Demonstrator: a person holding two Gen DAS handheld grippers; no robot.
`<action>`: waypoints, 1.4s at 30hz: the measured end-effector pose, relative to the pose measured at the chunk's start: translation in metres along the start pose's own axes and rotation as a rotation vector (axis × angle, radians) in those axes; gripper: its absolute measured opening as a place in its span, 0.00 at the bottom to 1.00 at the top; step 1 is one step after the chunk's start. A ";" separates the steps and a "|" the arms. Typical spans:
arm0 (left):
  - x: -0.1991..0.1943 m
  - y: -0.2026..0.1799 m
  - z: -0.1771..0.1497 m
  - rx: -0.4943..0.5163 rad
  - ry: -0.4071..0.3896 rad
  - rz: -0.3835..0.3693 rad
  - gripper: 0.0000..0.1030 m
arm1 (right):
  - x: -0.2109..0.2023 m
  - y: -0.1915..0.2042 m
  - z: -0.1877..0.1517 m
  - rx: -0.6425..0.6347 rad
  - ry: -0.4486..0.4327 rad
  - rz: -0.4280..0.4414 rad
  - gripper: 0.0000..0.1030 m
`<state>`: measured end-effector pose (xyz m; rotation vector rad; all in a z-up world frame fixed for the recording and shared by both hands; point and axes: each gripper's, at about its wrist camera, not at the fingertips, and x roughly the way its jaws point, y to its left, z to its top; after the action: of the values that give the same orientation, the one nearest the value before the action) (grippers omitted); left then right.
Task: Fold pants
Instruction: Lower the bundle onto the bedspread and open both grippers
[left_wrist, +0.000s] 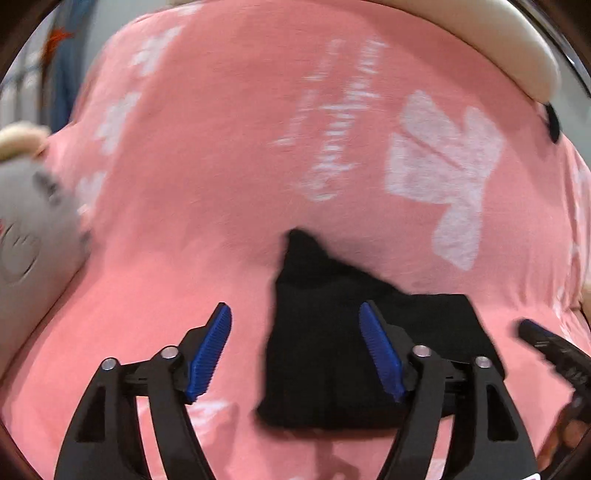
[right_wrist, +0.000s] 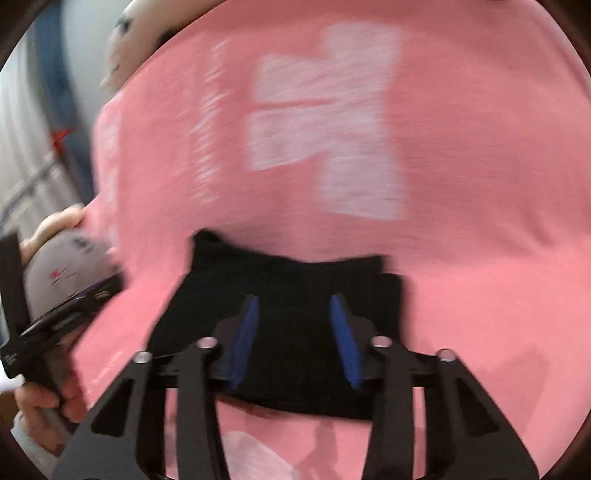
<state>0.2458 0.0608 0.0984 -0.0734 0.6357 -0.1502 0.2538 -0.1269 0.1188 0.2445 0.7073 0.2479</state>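
The black pants (left_wrist: 332, 350) lie folded into a small thick bundle on a pink sheet; they also show in the right wrist view (right_wrist: 288, 314). One corner sticks up at the far left of the bundle. My left gripper (left_wrist: 295, 347) is open and empty above the bundle's left edge. My right gripper (right_wrist: 293, 336) is open and empty, its blue pads hovering over the middle of the bundle. The right gripper's tip (left_wrist: 546, 343) shows at the right edge of the left wrist view.
The pink sheet (left_wrist: 221, 184) with white printed patterns covers the bed. A grey plush toy (left_wrist: 26, 229) lies at the left. A cream headboard or pillow edge (left_wrist: 517, 48) curves along the far right. The left gripper's body and the hand holding it (right_wrist: 44, 332) show at left.
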 end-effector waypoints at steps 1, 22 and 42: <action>0.009 -0.005 0.003 0.014 0.015 0.012 0.73 | 0.015 -0.002 0.005 -0.003 0.030 -0.006 0.32; 0.077 0.074 -0.059 -0.373 0.316 -0.224 0.29 | 0.018 -0.063 -0.067 0.235 0.148 -0.046 0.35; 0.017 -0.009 -0.058 0.138 0.199 0.096 0.65 | 0.001 -0.034 -0.070 0.086 0.108 -0.163 0.19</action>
<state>0.2237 0.0478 0.0434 0.1062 0.8240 -0.1093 0.2123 -0.1492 0.0568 0.2554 0.8419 0.0751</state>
